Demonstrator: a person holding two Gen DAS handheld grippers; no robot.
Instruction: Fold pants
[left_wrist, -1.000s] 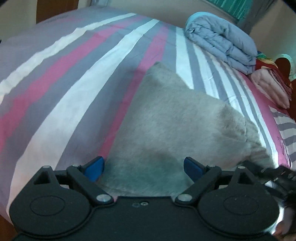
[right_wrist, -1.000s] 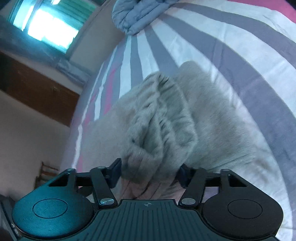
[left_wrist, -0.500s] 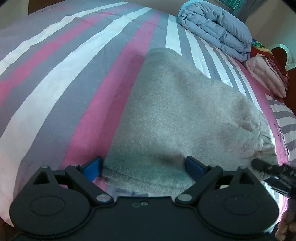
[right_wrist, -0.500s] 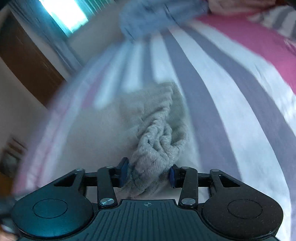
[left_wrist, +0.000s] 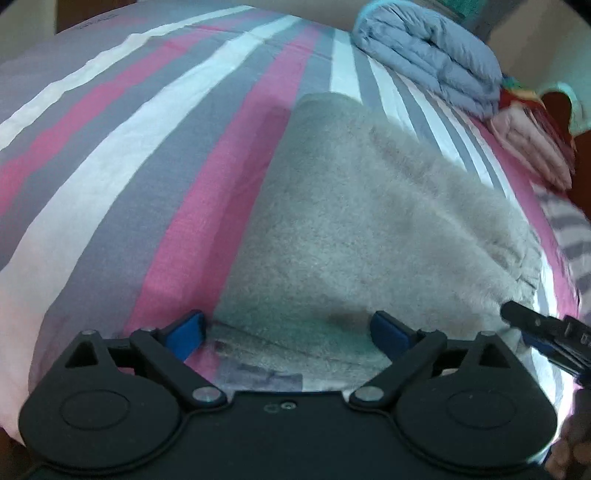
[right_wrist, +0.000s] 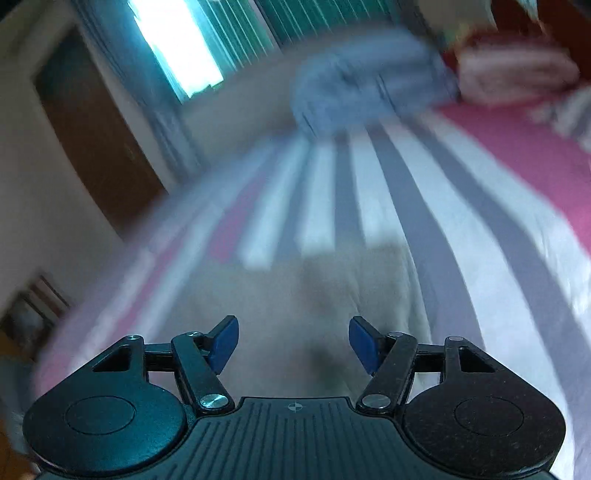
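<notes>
My left hand-held gripper (left_wrist: 288, 330) spreads wider over the near hem of the fuzzy grey pants (left_wrist: 369, 221), a soft folded slab on the striped pink, grey and white bed (left_wrist: 110, 166), while my right hand-held gripper (right_wrist: 293, 345) is opening too, blue pads clear of the fleece.

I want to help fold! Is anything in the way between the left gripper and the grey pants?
Nothing visible. The left gripper is open right over the near edge of the grey pants, with only the striped bedsheet around them.
</notes>
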